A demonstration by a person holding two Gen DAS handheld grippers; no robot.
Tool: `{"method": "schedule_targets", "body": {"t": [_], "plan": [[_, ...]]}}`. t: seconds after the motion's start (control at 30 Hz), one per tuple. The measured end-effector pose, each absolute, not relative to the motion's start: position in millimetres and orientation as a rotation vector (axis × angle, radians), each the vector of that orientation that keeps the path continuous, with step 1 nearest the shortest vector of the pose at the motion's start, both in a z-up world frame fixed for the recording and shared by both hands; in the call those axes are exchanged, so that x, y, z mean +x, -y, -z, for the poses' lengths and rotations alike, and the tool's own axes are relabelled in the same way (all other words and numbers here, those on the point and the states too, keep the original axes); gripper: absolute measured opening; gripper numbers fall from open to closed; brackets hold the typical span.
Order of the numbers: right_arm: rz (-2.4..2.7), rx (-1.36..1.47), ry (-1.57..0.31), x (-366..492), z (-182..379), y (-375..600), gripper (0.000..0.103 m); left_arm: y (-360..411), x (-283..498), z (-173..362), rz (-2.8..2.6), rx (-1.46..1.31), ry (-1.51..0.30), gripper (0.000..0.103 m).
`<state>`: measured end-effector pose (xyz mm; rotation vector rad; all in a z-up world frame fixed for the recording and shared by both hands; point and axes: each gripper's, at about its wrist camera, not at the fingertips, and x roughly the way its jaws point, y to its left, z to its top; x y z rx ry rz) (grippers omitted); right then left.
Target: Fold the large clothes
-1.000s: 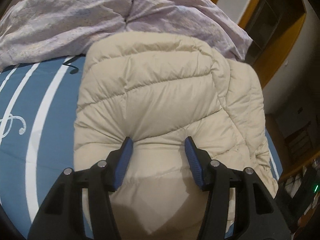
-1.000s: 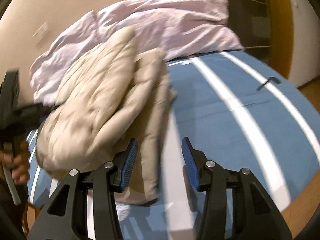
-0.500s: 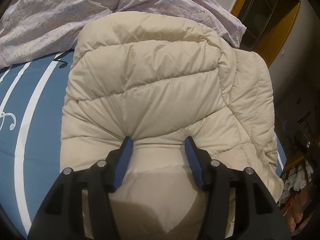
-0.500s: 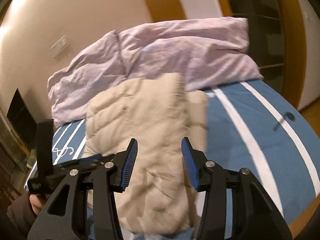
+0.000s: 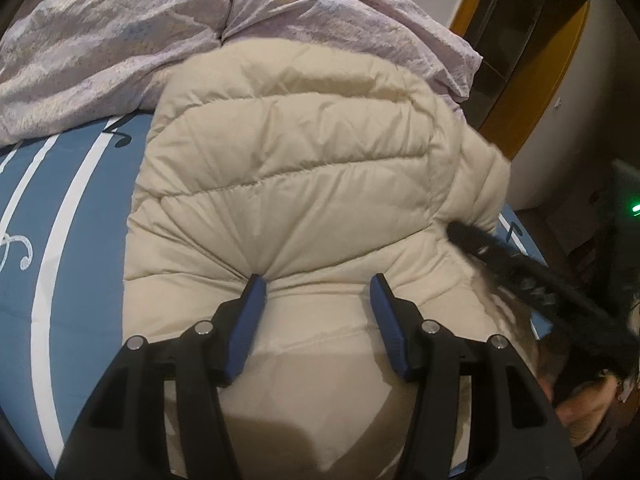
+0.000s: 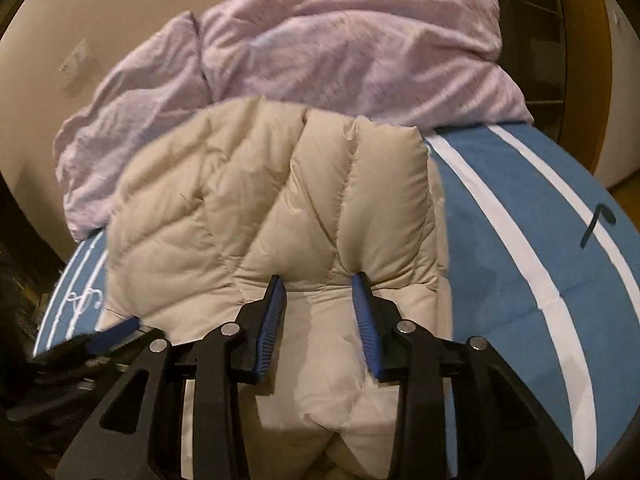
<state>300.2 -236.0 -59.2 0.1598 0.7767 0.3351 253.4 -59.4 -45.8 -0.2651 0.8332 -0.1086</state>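
A cream quilted puffer jacket (image 5: 300,184) lies bunched on the bed. My left gripper (image 5: 318,284) is shut on a thick fold at its near edge, and creases fan out from the pads. In the right wrist view the same jacket (image 6: 280,200) fills the centre. My right gripper (image 6: 318,284) has a puffy fold between its blue pads; the jaws are closing and the pads dent the fabric. The right gripper (image 5: 520,272) shows blurred at the right of the left wrist view, against the jacket's side. The left gripper (image 6: 100,340) sits at the lower left of the right wrist view.
The jacket rests on a blue bed sheet (image 5: 80,220) with white stripes, which stretches off to the right (image 6: 520,240). A crumpled lilac duvet (image 5: 160,32) is heaped behind the jacket (image 6: 340,52). A wooden wardrobe (image 5: 520,60) stands beyond the bed.
My right gripper swung left from over the sheet onto the jacket, and its jaws narrowed around a fold. The left gripper kept its grip and barely moved.
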Motion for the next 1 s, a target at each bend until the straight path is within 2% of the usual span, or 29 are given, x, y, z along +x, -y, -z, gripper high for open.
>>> {"method": "schedule_targets", "body": {"t": [0.27, 0.57, 0.77, 0.87, 1.0], "plan": [[-0.305, 0.173, -0.786, 306, 83, 248, 0.036, 48, 255, 2, 0.119, -0.246, -0.755, 0.054], [-0.312, 0.188, -0.784, 308, 85, 250, 0.037, 30, 298, -29, -0.013, -0.139, -0.679, 0.054], [-0.318, 0.195, -0.779, 307, 86, 251, 0.037, 31, 326, -3, -0.072, -0.083, -0.725, 0.057], [-0.319, 0.197, -0.776, 306, 86, 250, 0.037, 32, 335, 22, -0.093, -0.077, -0.766, 0.061], [-0.326, 0.207, -0.772, 307, 86, 252, 0.037, 46, 340, 47, -0.142, 0.044, -0.754, 0.062]]}}
